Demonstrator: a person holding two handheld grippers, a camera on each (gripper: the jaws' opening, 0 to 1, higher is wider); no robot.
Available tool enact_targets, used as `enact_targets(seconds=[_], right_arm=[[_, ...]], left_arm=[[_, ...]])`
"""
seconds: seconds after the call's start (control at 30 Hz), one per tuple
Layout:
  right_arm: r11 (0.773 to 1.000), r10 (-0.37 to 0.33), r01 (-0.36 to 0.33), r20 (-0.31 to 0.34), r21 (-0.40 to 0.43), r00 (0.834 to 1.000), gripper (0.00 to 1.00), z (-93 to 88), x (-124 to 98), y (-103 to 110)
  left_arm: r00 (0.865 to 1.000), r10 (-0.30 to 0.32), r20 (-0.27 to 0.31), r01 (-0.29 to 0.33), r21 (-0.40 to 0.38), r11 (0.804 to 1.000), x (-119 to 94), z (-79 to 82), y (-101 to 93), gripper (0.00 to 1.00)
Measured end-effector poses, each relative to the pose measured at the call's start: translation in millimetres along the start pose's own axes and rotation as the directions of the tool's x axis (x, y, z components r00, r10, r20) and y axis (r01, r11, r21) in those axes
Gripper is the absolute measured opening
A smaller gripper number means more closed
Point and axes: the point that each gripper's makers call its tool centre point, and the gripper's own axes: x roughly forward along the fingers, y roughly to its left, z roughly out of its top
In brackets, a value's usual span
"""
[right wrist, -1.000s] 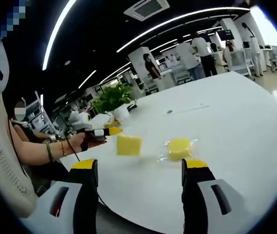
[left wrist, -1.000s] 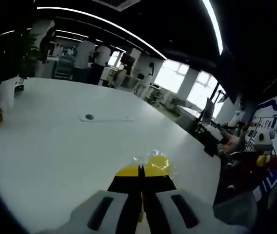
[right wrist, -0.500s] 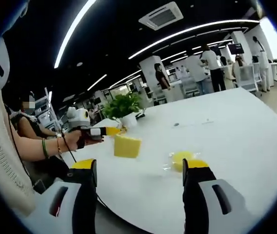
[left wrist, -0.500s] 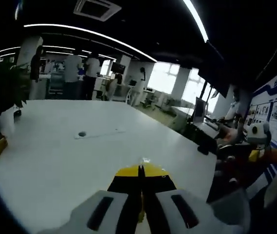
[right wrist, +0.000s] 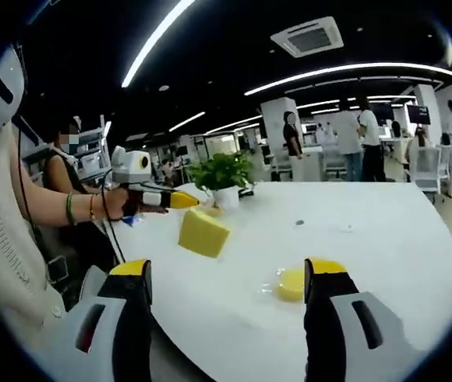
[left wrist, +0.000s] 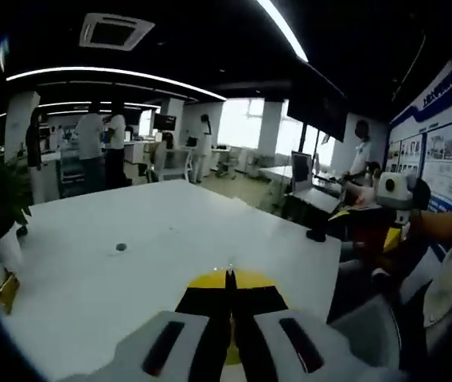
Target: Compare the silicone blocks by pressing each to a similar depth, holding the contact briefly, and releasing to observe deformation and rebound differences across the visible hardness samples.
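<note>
"Two yellow samples, then. Where is each one?"

"One silicone block (right wrist: 204, 233) is off the desk (right wrist: 385, 239), pinched at a corner by the left tool (right wrist: 186, 200), which comes in from the left of the right gripper view. In the left gripper view that tool's (left wrist: 228, 278) jaws look pressed almost together over a sliver of yellow, so it grips only the block's edge. The second block (right wrist: 290, 283), round and in clear wrap, lies on the desk just beside the right tool's far jaw."

"And the right tool?"

"The right tool (right wrist: 230, 270) is spread wide with nothing between its jaws."

"What could spoil the comparison?"

"I'd judge the corner grip the weak point: soft silicone can squirm out of so thin a pinch and drop. A press on a block dangling in the air would also swing it rather than dent it, so depths wouldn't match. The wrap may slide on the smooth desk, and the potted plant (right wrist: 223, 177) stands near behind."
</note>
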Motion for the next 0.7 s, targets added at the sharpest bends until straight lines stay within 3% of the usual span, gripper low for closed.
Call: enact_targets(seconds=[0.33,0.7], right_arm=[[0.988,0.110,-0.115,-0.049,-0.103,0.993,0.76,17.8,14,6],[0.960,0.174,-0.189,-0.090,-0.208,0.981,0.76,39.0,37,2]], left_arm=[[0.995,-0.091,-0.046,0.094,0.076,0.993,0,14.8,-26.9,0.00],[0.989,-0.121,-0.082,0.131,0.131,0.983,3,25.2,-36.6,0.00]])
